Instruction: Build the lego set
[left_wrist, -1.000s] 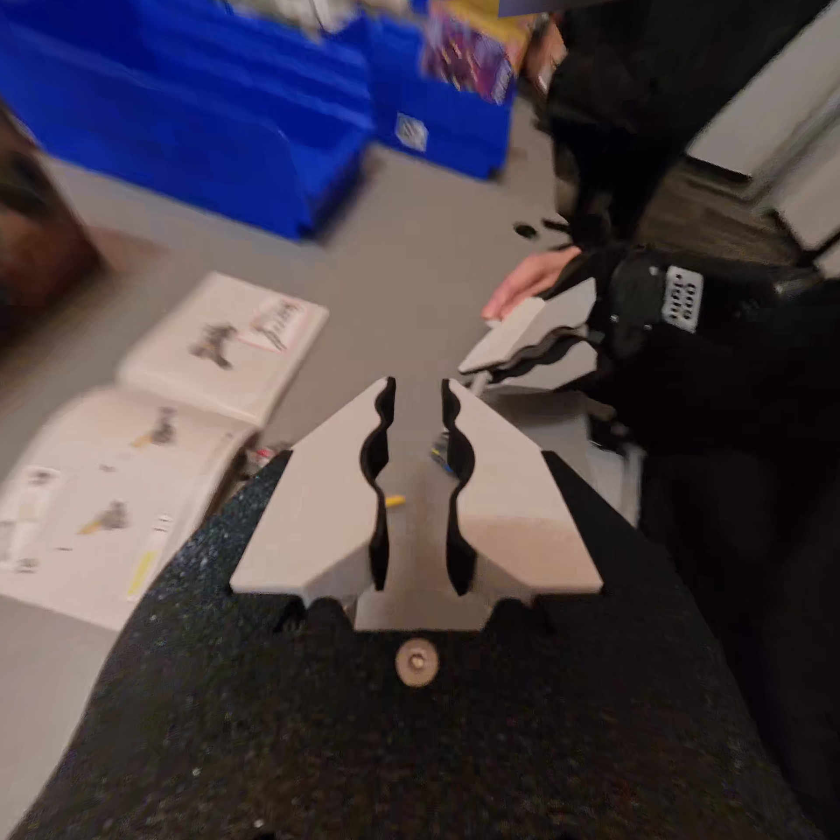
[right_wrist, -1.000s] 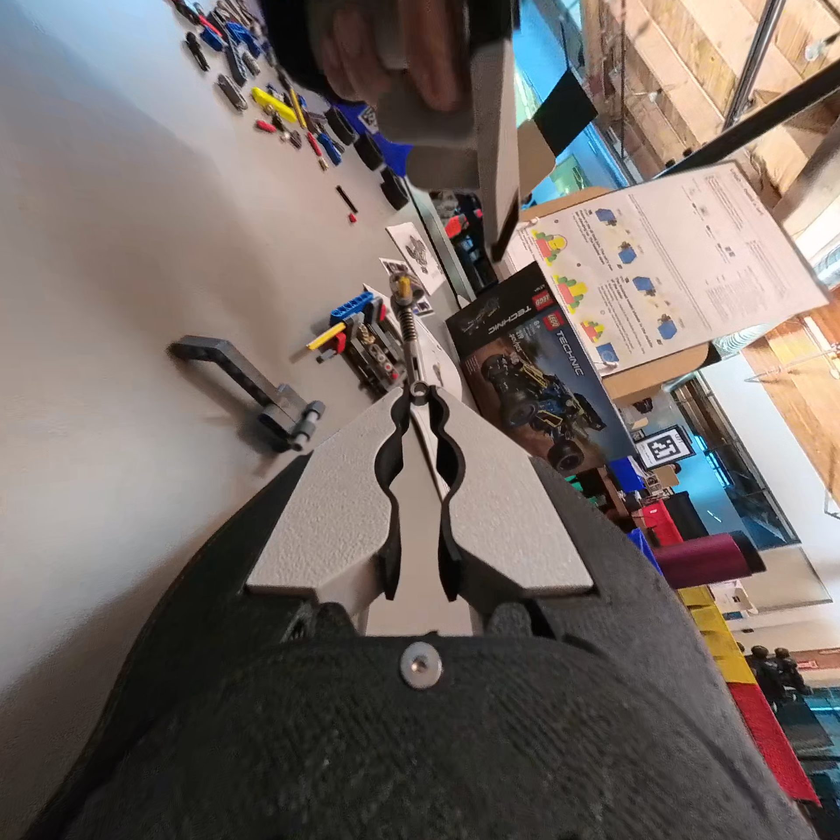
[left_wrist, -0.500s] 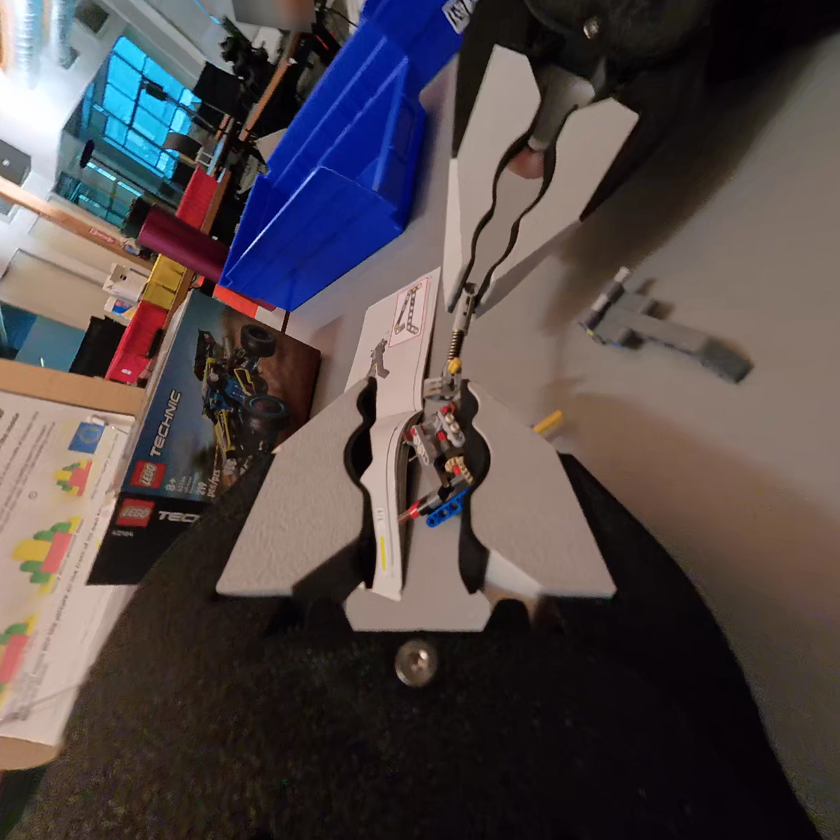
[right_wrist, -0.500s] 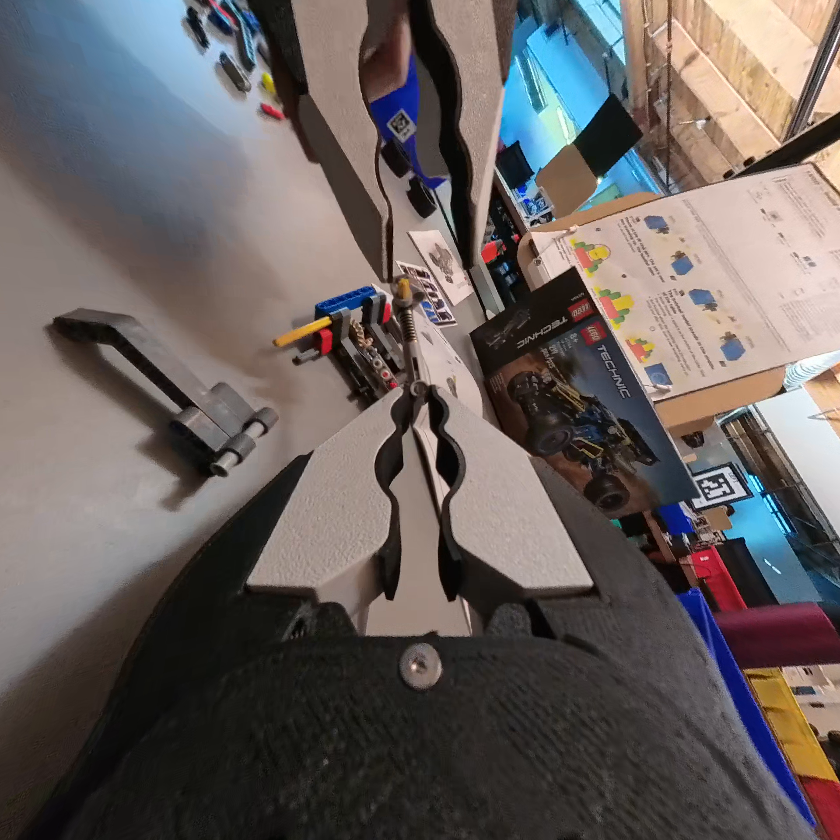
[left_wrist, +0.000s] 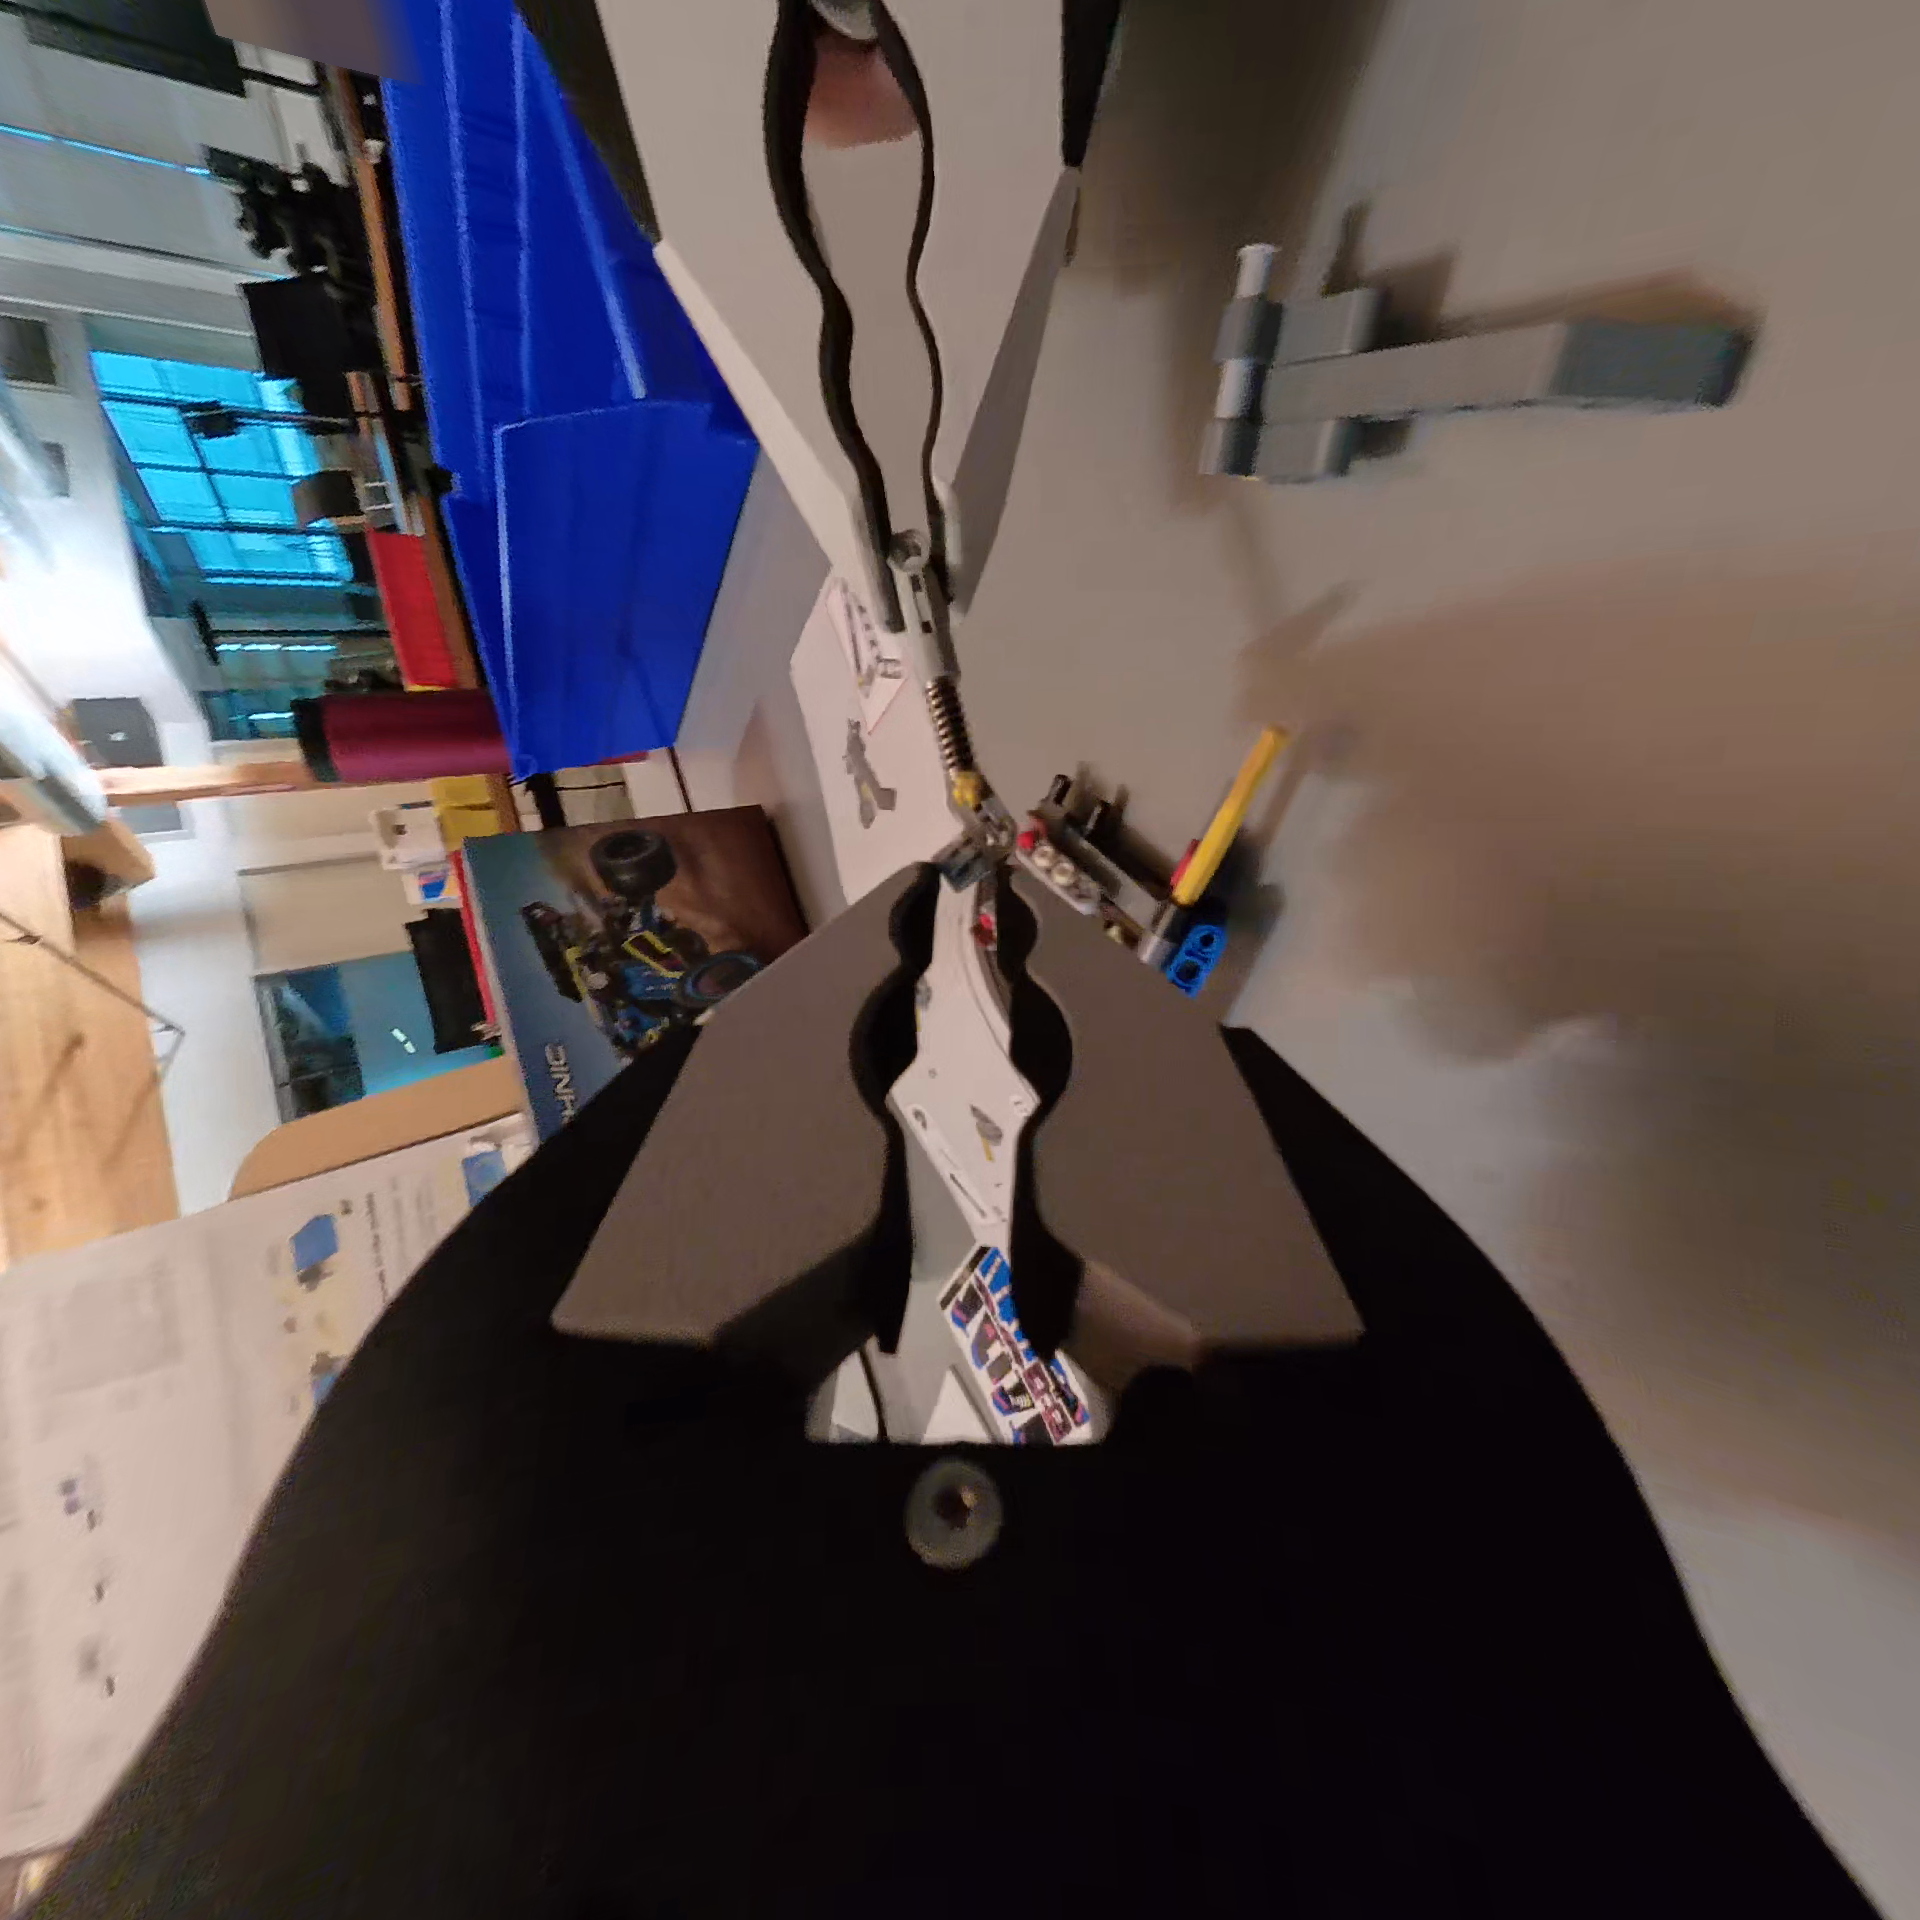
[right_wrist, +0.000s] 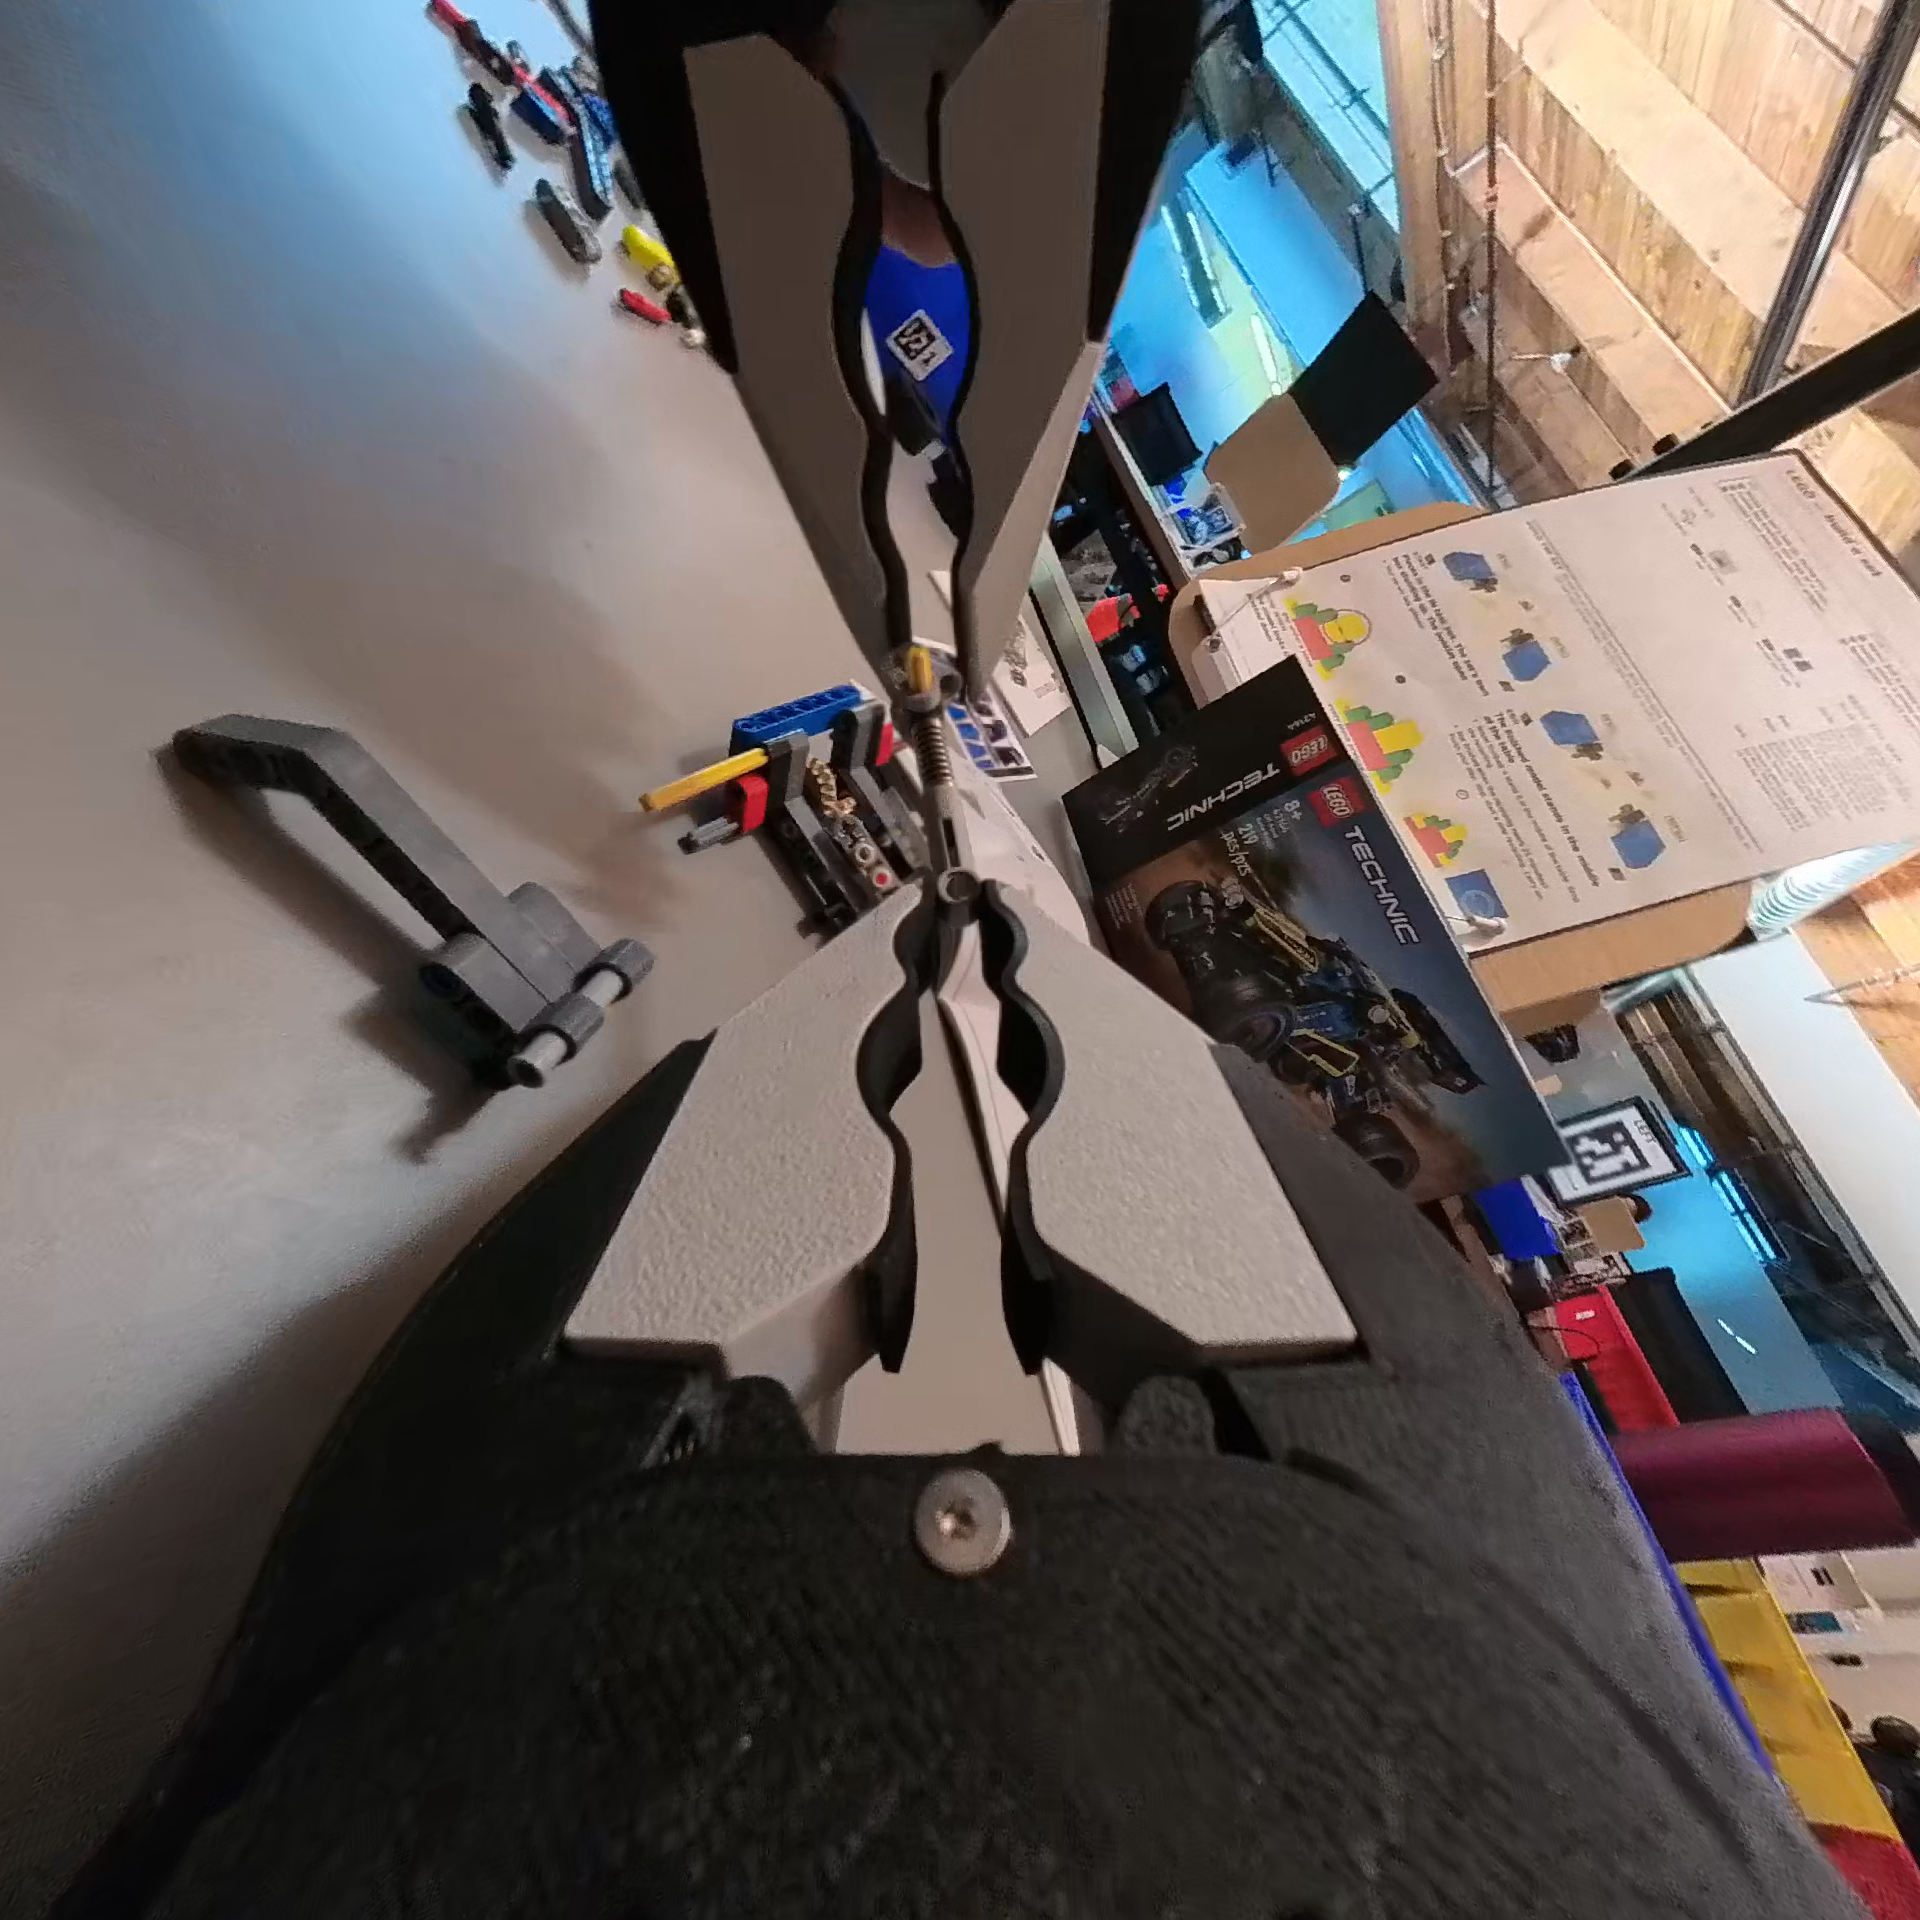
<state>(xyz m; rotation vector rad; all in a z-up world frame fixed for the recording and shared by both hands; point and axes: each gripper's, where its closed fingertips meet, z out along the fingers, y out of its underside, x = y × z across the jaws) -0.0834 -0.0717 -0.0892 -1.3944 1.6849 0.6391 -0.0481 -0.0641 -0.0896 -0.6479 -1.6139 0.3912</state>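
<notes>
A small grey shock absorber (right_wrist: 935, 758) with a metal spring and a yellow end is held in the air between both grippers. My right gripper (right_wrist: 954, 894) is shut on its grey end. My left gripper (left_wrist: 966, 883) faces it and is shut on the yellow end; it also shows in the right wrist view (right_wrist: 925, 660). The spring also shows in the left wrist view (left_wrist: 945, 707). Just behind it on the grey table (right_wrist: 312, 468) lies a partly built assembly (right_wrist: 821, 790) with a blue beam, red parts and a yellow axle.
A dark grey bent-beam sub-assembly (right_wrist: 416, 862) lies to the side. The set's box (right_wrist: 1299, 935) stands by a cardboard stand with a printed sheet (right_wrist: 1558, 675). A white booklet (left_wrist: 966, 1091) and a sticker sheet (left_wrist: 1013, 1351) lie below. There are blue bins (left_wrist: 582, 416) and loose pieces (right_wrist: 561, 156). The grippers' ends are close to 5 cm from one another.
My left gripper swung round to face the right one, came in over the booklet and narrowed its jaws onto the yellow end. The right gripper kept its hold on the grey end.
</notes>
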